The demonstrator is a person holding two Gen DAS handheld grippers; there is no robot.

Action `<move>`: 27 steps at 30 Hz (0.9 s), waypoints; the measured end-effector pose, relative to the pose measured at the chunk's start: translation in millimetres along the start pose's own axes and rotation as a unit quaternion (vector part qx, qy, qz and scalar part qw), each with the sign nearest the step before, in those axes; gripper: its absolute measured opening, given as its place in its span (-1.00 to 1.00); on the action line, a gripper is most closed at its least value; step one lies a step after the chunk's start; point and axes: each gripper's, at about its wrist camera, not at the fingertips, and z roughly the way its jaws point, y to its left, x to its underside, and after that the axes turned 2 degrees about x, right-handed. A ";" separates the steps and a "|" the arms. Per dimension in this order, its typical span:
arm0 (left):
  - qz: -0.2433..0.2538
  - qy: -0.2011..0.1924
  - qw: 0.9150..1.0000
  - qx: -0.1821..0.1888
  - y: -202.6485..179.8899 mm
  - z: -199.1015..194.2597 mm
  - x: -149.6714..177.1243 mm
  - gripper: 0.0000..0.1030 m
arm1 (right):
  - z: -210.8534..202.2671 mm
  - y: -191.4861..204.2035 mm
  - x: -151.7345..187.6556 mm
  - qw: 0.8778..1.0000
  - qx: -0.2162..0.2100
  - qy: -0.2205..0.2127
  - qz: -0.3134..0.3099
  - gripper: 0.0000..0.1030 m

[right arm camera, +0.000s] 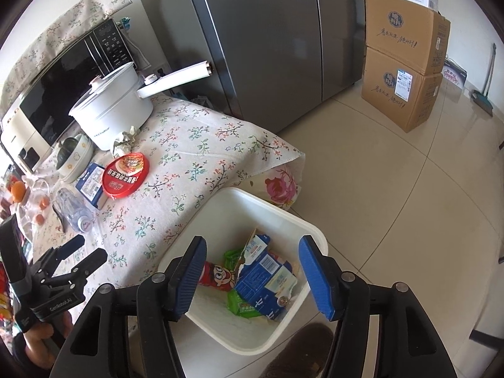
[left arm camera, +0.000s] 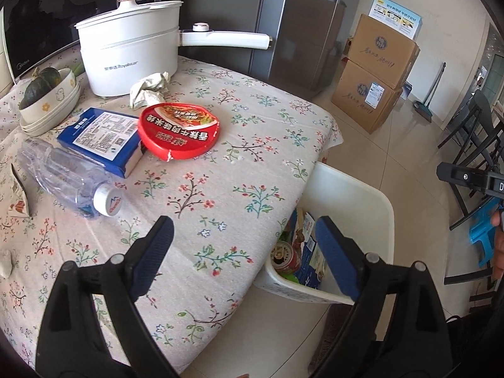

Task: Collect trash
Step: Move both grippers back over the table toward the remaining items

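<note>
Beside the table's near corner, the white bin (right arm camera: 277, 217) holds a blue carton (right arm camera: 267, 280), a red can (right arm camera: 217, 275) and green packets, partly hidden by the right gripper (right arm camera: 255, 278), jaws apart and empty. Over the tabletop edge the left gripper (left arm camera: 242, 253) is spread, empty. Farther in lie a clear bottle (left arm camera: 69, 179), blue box (left arm camera: 100, 140), red lid (left arm camera: 179, 130) and crumpled paper (left arm camera: 149, 89).

A table (left arm camera: 245, 163) is covered by a flowered cloth. On it are placed a white pot (left arm camera: 129, 53), a red lid (left arm camera: 179, 130), a blue box (left arm camera: 100, 140), a clear bottle (left arm camera: 72, 182), crumpled paper (left arm camera: 149, 89) and stacked bowls (left arm camera: 53, 107).
</note>
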 end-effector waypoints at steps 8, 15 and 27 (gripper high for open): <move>-0.042 -0.001 0.997 -0.067 60.3 -23.6 3.1 0.80 | 11.1 49.8 -8.4 0.999 -0.008 0.006 -0.035 0.35; -0.075 -0.001 0.991 -0.114 113.2 -44.9 4.9 0.81 | 20.7 97.4 -15.5 0.998 -0.024 0.008 -0.056 0.41; -0.074 0.029 0.979 -0.189 199.8 -48.0 -1.1 0.81 | 47.2 191.7 -25.3 0.992 -0.053 0.021 -0.109 0.44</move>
